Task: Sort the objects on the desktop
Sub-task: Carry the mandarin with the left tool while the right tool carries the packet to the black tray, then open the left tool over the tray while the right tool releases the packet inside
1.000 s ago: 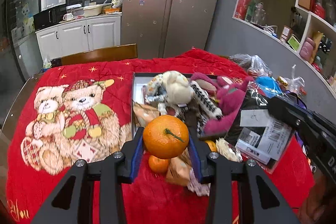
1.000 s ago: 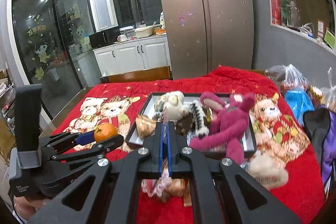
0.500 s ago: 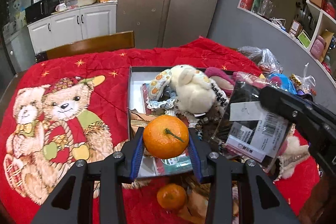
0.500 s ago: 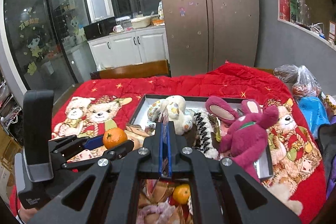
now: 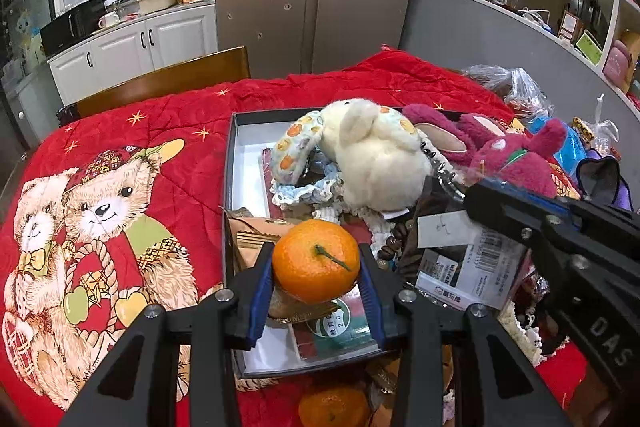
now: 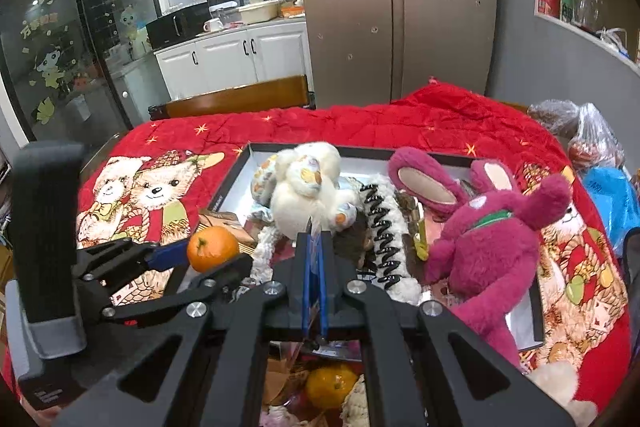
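**Orange fruit held over the crowded tray**

Orange and round, a tangerine point(image 5: 316, 261) sits clamped between the blue-padded fingers of the left gripper point(image 5: 316, 267), held above the near left corner of the dark-rimmed tray point(image 5: 229, 163). The tray rests on a red blanket point(image 5: 168, 131) printed with teddy bears. Inside the tray lie a cream plush toy point(image 5: 376, 163), a magenta plush rabbit point(image 6: 488, 239), a black hair claw point(image 6: 380, 227) and some snack packets point(image 5: 252, 231). The right gripper point(image 6: 315, 267) has its fingers pressed together on a thin clear plastic bag point(image 5: 464, 259) carrying white barcode labels, which hangs over the tray's right part beside the tangerine. A second tangerine point(image 6: 332, 385) lies on the blanket just in front of the tray's near edge, among wrapped sweets
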Demonstrator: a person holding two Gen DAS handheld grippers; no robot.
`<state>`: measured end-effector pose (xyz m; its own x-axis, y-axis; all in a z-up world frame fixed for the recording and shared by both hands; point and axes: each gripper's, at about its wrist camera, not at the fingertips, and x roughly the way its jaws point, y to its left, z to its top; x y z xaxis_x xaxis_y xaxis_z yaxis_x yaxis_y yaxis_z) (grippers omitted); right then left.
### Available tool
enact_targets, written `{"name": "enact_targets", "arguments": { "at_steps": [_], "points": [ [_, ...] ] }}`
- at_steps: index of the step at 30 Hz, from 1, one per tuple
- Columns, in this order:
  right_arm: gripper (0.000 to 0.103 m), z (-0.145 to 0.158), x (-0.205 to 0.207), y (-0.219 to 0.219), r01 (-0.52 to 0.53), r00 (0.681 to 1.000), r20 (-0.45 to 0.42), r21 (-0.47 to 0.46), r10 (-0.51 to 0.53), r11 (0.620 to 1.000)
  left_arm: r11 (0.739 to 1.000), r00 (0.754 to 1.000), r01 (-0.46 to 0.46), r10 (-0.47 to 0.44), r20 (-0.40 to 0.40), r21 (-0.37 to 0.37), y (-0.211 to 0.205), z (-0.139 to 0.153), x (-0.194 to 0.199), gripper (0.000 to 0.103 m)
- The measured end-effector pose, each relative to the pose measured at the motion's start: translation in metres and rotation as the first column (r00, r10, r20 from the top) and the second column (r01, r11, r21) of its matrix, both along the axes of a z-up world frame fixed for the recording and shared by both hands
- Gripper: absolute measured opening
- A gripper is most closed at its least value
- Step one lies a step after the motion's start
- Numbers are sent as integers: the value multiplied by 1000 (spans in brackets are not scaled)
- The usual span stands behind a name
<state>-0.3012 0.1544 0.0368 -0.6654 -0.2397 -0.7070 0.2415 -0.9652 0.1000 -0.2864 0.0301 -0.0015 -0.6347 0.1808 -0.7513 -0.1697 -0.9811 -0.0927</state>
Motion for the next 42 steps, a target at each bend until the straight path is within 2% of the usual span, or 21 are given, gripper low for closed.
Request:
{"name": "enact_targets", "arguments": {
  "at_steps": [6, 13, 16, 17, 18, 19, 20, 21, 23, 29, 32, 35, 42],
  "points": [
    [4, -13, -6, -1, -7, 1000, 26, 3, 6, 1000, 1000, 1000, 2, -2, -17, -7, 7, -4, 0, 40],
    [4, -17, -7, -1, -6, 999, 37, -7, 6, 1000, 1000, 1000, -11, 11, -17, 22, 5, -5, 0, 41],
    [8, -15, -7, 0, -13, 999, 45, -29, 14, 1000, 1000, 1000, 6, -5, -23, 26, 6, -4, 0, 43],
    [12, -14, -6, 0, -19, 999, 46, -28, 20, 999, 999, 1000, 17, -16, -21, 28, 6, -4, 1, 47],
    [23, -12, -6, -1, -23, 999, 44, -22, 24, 999, 999, 1000, 23, -22, -19, 30, 7, -3, 1, 50],
    [32, -10, -4, -3, -28, 999, 33, -13, 28, 1000, 999, 1000, 25, -24, -17, 36, 6, -3, 1, 58],
    [51, -8, -2, -4, -31, 999, 23, -10, 32, 999, 999, 1000, 22, -22, -14, 48, 6, -2, 2, 64],
    [64, -5, 0, -5, -34, 999, 5, -7, 34, 999, 998, 1000, 19, -18, -11, 65, 4, -2, 2, 66],
    [66, 0, 5, -8, -46, 999, -26, 1, 46, 999, 996, 1000, 4, -4, -1, 87, 2, -1, 2, 74],
    [73, 10, 9, -7, -45, 998, -43, -5, 44, 999, 989, 998, -66, 66, 2, 135, -11, 0, 1, 79],
    [73, 12, 10, -4, -43, 998, -38, -28, 42, 999, 978, 997, -72, 70, 17, 195, -18, -1, 1, 79],
    [73, 13, 10, -3, -45, 998, -34, -40, 44, 998, 972, 997, -76, 71, 29, 224, -21, -2, 1, 79],
    [73, 17, 11, -1, -46, 998, -33, -52, 44, 998, 973, 997, -74, 74, 10, 218, -22, 4, 3, 80]
  ]
}}
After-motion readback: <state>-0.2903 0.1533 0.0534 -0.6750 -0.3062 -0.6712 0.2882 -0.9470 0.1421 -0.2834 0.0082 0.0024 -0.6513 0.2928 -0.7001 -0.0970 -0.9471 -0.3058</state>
